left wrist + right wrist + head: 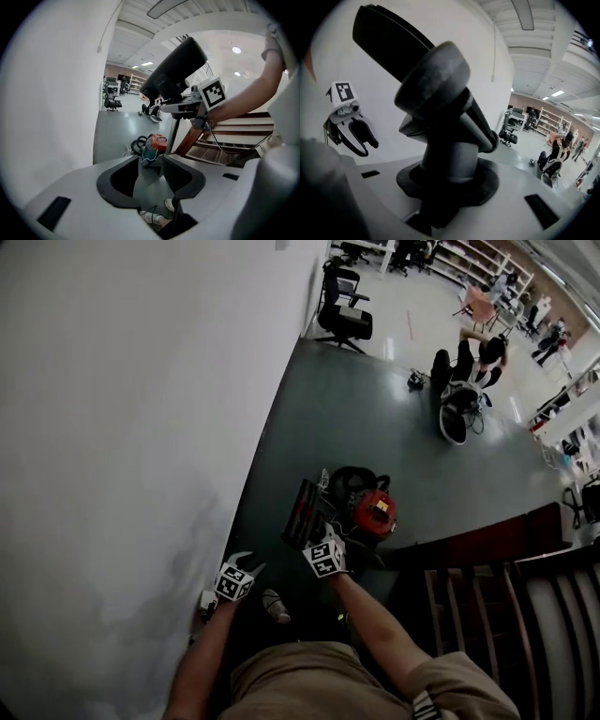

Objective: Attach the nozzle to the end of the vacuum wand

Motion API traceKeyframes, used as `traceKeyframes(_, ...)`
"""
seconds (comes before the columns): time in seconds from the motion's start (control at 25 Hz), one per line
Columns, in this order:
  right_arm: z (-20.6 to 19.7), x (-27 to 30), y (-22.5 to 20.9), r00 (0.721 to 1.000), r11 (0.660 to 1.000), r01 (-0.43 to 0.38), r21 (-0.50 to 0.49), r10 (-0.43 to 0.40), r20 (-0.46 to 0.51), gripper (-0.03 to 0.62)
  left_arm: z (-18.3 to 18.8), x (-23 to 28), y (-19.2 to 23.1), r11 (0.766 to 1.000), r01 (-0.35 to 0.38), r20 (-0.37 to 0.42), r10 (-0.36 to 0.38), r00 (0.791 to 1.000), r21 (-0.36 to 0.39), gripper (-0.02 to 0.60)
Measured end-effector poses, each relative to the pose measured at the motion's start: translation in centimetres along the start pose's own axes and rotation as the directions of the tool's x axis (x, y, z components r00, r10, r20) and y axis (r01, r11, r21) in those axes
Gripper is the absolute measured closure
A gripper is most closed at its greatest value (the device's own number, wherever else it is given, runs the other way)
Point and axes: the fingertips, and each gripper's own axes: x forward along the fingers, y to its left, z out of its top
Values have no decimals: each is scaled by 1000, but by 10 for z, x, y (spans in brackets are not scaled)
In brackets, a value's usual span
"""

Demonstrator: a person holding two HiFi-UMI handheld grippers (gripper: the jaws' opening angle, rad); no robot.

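Note:
My right gripper [450, 180] is shut on the grey neck of the black vacuum nozzle [433, 79], whose wide head rises above the jaws. From the left gripper view the nozzle [178, 70] sits high, with the right gripper [180, 107] under it and a thin dark pole [171, 136] running down below. My left gripper [149, 160] is open and empty, near the white wall; it also shows as the left gripper [352, 136]. In the head view the left gripper [234, 579] and right gripper [325, 557] hang above the red vacuum canister [375, 512] and its black hose [352, 482].
A white wall [122, 427] fills the left. Wooden stairs [487, 596] stand at the right. Far back are an office chair [342, 315] and a person sitting on the grey floor [464, 381]. My shoe [275, 606] is below the grippers.

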Motion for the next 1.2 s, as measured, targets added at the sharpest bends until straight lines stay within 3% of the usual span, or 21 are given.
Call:
traceKeyframes(0.12, -4, 30, 27, 995, 998, -57, -42, 54, -79, 465, -10, -31, 10, 996, -59, 38, 62, 997, -70, 410)
traceKeyframes(0.4, 17, 87, 34, 991, 996, -69, -50, 62, -118, 465, 3, -65, 31, 969, -143, 97, 165, 981, -203, 410)
traceKeyframes(0.76, 24, 190, 67, 966, 979, -186, -85, 167, -200, 465, 29, -61, 81, 954, -188, 97, 215, 972, -234, 410)
traceKeyframes(0.96, 6, 225, 116, 935, 958, -268, -102, 233, -268, 465, 19, -75, 88, 933, -216, 89, 251, 964, -288, 410)
traceKeyframes(1.2, -4, 268, 144, 911, 943, -309, -128, 254, -326, 465, 10, -78, 95, 914, -235, 73, 273, 959, -331, 410)
